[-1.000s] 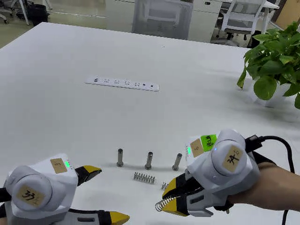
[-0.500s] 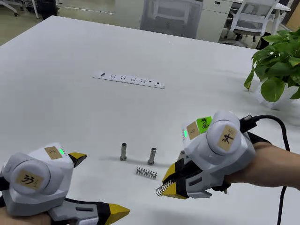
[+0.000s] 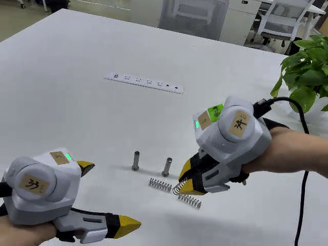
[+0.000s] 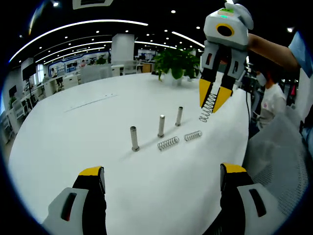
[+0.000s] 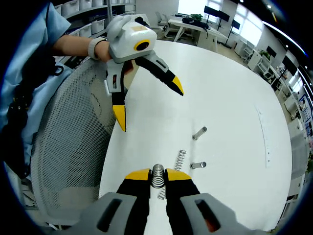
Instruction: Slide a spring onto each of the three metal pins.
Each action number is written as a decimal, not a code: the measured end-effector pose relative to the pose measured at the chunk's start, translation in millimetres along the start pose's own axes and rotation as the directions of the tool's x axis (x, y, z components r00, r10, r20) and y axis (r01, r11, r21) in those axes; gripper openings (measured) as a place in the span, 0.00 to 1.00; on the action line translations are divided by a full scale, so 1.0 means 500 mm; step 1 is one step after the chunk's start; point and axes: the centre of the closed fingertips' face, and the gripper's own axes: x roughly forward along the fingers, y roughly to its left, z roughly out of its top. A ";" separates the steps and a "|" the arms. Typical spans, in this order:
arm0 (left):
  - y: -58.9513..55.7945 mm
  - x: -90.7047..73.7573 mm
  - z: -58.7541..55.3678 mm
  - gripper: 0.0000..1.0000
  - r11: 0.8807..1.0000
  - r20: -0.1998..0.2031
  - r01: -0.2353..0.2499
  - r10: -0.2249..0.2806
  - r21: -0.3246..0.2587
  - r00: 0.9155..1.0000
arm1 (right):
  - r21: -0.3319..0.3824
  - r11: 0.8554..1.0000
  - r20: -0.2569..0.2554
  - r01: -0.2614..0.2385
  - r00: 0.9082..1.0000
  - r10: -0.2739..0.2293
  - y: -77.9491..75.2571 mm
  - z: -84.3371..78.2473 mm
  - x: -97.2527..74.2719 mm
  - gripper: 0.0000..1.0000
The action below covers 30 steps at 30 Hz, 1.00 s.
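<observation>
Right gripper [image 3: 183, 180] has come up from the near edge toward the row of pins since a second ago, bringing the held spring [image 3: 178, 187] with it. In the head view its body now covers the third pin [image 4: 179, 116]. The right loose spring [image 3: 189, 200], mostly tucked under that gripper before, now lies in plain sight.

At the far left, the left gripper [image 3: 106, 195] is held near the person, its jaws spread wide with nothing between them. The right gripper view shows the same wide gap from the front, with a hand behind it and a mesh chair back [image 5: 73, 147] beneath.

Next on the white table [image 3: 66, 102] stand the first pin [image 3: 136, 160] and the middle pin [image 3: 167, 166], both upright and bare. The left loose spring [image 3: 160, 184] lies flat just in front of the middle pin, apart from it. The left gripper view shows all three pins in a row, the third also upright and bare. It also shows both loose springs lying on the near side of the row.

The right gripper's jaws are pinched tight on one end of the held spring. The rest of the coil hangs free from the yellow tips, close to the third pin and above the table. Whether it touches the pin cannot be told.

Farther back lies a power strip [image 3: 146, 82], and a leafy plant [image 3: 305, 77] sits at the right edge.
</observation>
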 end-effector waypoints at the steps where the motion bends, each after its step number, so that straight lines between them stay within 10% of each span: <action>1: 0.001 -0.002 0.004 1.00 1.000 0.010 -0.001 0.002 -0.006 1.000 | -0.009 1.000 -0.008 -0.002 1.000 0.002 -0.007 0.004 -0.001 0.12; 30: -0.007 -0.001 0.001 1.00 0.998 0.012 0.006 -0.005 -0.056 1.000 | -0.289 0.954 -0.204 -0.085 0.979 0.025 -0.162 0.089 0.045 0.12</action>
